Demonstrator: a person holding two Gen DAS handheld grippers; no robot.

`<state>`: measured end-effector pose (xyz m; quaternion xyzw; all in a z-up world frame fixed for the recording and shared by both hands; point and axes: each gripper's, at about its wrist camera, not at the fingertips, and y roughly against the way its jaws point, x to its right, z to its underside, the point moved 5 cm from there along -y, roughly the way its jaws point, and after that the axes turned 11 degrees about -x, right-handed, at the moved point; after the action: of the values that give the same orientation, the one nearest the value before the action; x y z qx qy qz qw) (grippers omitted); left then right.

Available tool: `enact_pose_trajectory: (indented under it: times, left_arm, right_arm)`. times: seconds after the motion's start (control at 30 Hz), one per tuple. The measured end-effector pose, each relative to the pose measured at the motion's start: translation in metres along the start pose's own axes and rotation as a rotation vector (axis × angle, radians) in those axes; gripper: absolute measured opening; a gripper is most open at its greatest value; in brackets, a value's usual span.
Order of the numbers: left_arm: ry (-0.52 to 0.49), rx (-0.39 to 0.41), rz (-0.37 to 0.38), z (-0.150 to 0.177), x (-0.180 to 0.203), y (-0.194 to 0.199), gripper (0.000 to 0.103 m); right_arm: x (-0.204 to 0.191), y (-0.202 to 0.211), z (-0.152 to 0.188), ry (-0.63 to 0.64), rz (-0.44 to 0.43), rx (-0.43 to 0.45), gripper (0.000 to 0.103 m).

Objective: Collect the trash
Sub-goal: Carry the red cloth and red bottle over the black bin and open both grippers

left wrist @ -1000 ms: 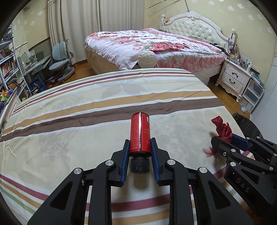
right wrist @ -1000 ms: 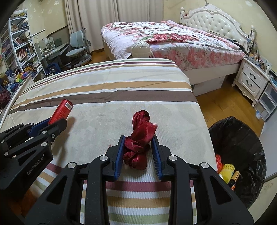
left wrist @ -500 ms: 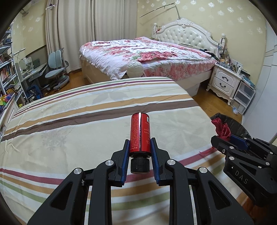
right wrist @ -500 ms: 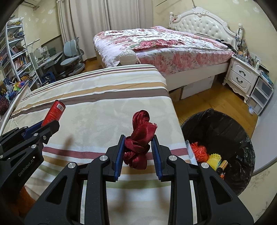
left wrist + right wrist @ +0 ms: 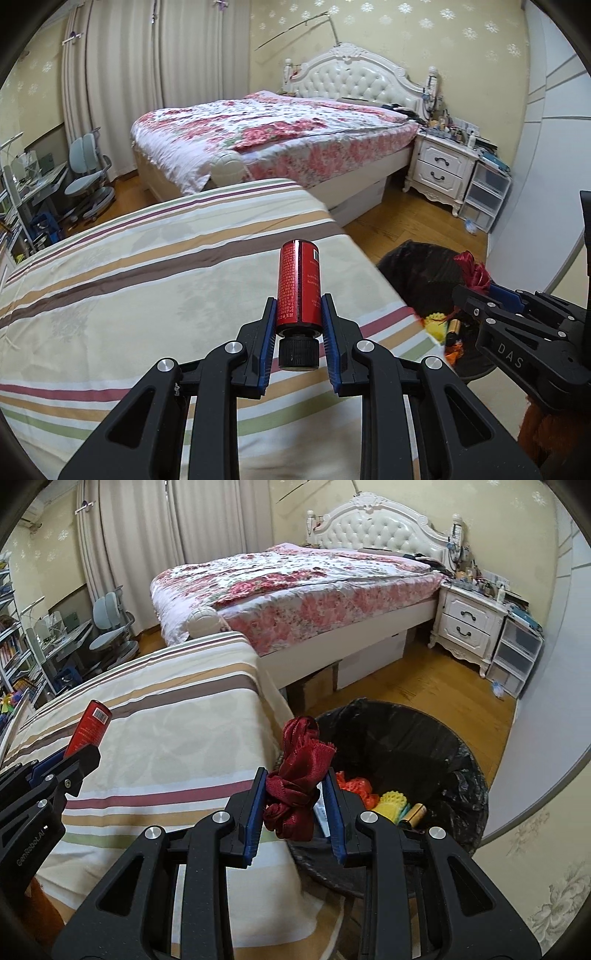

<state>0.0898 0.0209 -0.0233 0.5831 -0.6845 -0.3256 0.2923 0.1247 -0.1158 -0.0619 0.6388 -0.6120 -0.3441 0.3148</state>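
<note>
My left gripper (image 5: 298, 310) is shut on a red bottle (image 5: 298, 286) with a black cap, held above the striped bed (image 5: 147, 280) near its right edge. In the right wrist view the same bottle (image 5: 88, 727) shows at the left in that gripper (image 5: 75, 755). My right gripper (image 5: 297, 794) is shut on a crumpled dark red cloth (image 5: 299, 771), hanging over the near rim of the black-lined trash bin (image 5: 465, 771). The left wrist view shows the cloth (image 5: 474, 271) and right gripper (image 5: 476, 290) above the bin (image 5: 406, 266).
Inside the bin lie orange and yellow scraps (image 5: 391, 801) and a small battery (image 5: 412, 814). A floral bed (image 5: 280, 136) and a white nightstand (image 5: 441, 170) stand beyond on the wooden floor (image 5: 424, 686). A desk chair (image 5: 88, 177) is at the far left.
Both grippers have swung to the right with their loads. The trash bin has come into fuller view, and the red cloth now hangs over its rim instead of the striped bed.
</note>
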Motion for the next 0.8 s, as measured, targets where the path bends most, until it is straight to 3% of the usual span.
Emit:
enact_pose_trajectory:
  times: [0.43,0.8]
  left_arm:
    - [-0.105,-0.011,0.048,-0.017,0.066,-0.028,0.025]
    - [-0.147,-0.02,0.06,-0.034,0.099,-0.048,0.025]
  right_arm:
    - [0.064,-0.015,-0.002,-0.102,0.056,-0.013,0.029]
    - [0.089,-0.023,-0.006,-0.14,0.063,-0.012,0.03]
